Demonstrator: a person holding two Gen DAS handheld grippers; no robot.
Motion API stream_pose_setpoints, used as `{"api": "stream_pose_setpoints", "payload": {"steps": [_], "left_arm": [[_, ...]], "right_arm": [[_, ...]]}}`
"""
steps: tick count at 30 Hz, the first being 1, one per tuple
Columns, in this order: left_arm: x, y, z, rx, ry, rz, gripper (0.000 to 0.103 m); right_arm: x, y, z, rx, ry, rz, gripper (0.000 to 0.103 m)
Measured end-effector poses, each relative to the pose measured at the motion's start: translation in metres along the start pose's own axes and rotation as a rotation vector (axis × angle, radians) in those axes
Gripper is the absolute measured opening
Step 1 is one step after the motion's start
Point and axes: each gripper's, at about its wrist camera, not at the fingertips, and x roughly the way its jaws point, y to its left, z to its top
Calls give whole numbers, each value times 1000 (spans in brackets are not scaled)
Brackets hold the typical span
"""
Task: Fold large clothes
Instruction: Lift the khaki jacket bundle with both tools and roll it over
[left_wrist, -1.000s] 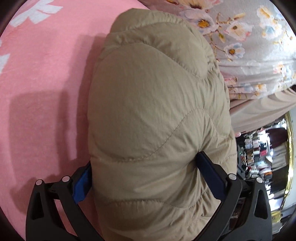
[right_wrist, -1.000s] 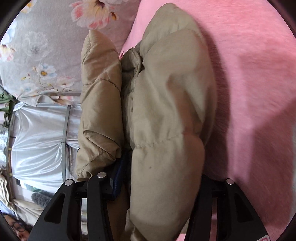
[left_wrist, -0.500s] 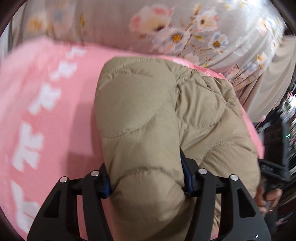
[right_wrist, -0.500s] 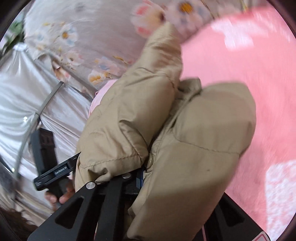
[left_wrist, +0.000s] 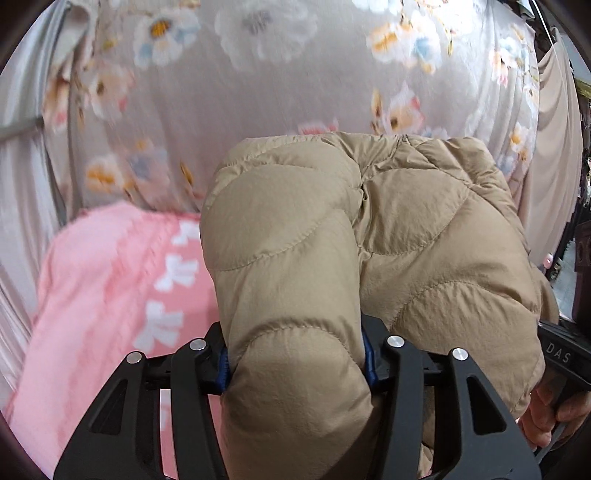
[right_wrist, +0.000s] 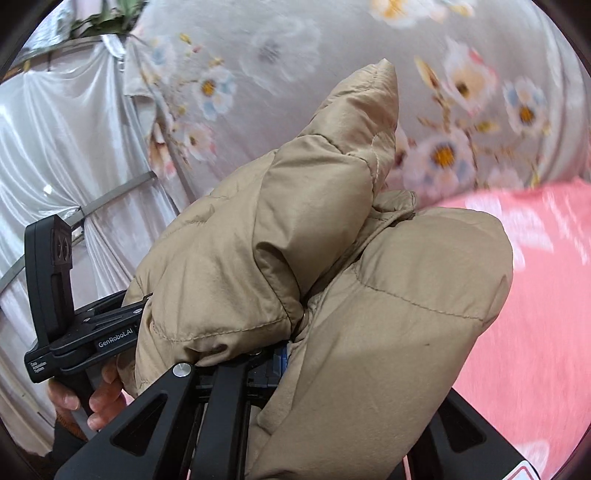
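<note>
The left wrist view showed the left tool (left_wrist: 297, 354) clamped on a quilted fold of the tan puffer jacket (left_wrist: 369, 266), which bulged up from between its fingers above the pink blanket (left_wrist: 103, 295). Only the right wrist view showed a pointed jacket corner (right_wrist: 373, 92) raised against the floral fabric (right_wrist: 295, 55), and the person's left hand (right_wrist: 92, 395) gripping the other device. There the right tool (right_wrist: 295, 362) pinched the jacket (right_wrist: 388, 314), which covered its fingers.
</note>
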Motion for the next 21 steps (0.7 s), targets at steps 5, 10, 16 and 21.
{"api": "stream_pose_setpoints", "payload": {"steps": [5, 10, 16, 21], "left_arm": [[7, 18, 25, 27, -66, 73, 49], [32, 40, 42, 35, -95, 122, 48], [73, 68, 38, 49, -103, 156, 48], [119, 89, 24, 54, -80, 176, 48]], "right_arm": [[30, 13, 30, -36, -38, 15, 11], [69, 19, 46, -64, -58, 13, 11], [132, 11, 47, -87, -44, -5, 11], [180, -3, 35, -104, -18, -29, 11]]}}
